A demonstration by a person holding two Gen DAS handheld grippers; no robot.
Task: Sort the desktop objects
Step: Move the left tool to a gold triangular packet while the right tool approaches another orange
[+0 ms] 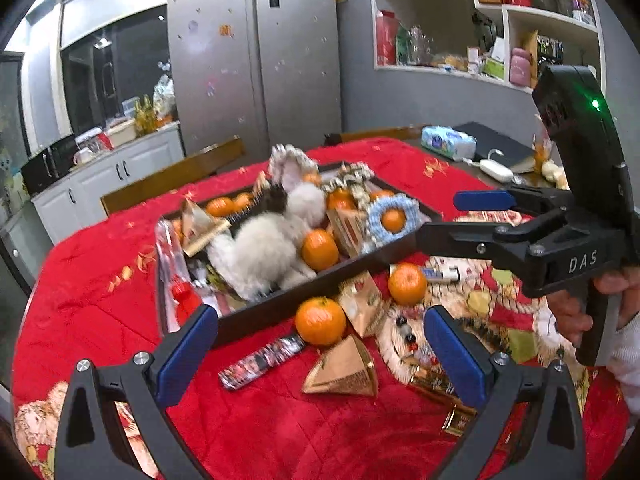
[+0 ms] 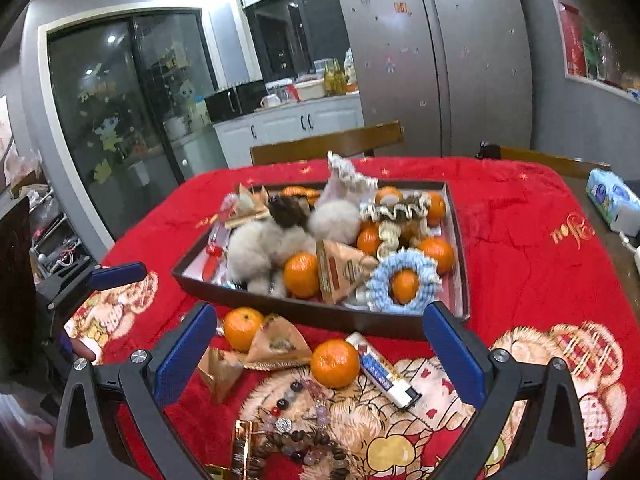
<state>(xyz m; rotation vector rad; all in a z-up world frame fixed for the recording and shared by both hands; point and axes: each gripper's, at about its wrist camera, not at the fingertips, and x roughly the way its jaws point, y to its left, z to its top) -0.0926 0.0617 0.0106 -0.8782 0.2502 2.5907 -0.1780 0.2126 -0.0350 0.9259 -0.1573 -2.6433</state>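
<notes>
A dark tray [image 1: 320,294] [image 2: 280,306] on the red tablecloth holds oranges, a fluffy grey plush toy [image 1: 268,248] [image 2: 272,244], scrunchies and gold packets. In front of it lie two oranges [image 1: 320,321] [image 1: 407,283] [image 2: 335,363] [image 2: 242,327], gold triangular packets [image 1: 344,372] [image 2: 278,346], a patterned tube [image 1: 260,362], a blue and white tube [image 2: 386,374] and a bead bracelet [image 2: 304,432]. My left gripper [image 1: 320,360] is open and empty above these loose items. My right gripper [image 2: 320,356] is open and empty too; it shows in the left wrist view [image 1: 460,216] over the tray's right end.
Wooden chair backs [image 1: 176,176] [image 2: 328,144] stand behind the table. A tissue pack [image 1: 448,142] [image 2: 612,196], a white charger [image 1: 496,169] and a dark laptop [image 1: 492,140] lie at the far right. A fridge [image 1: 256,52] and shelves [image 1: 488,20] are beyond.
</notes>
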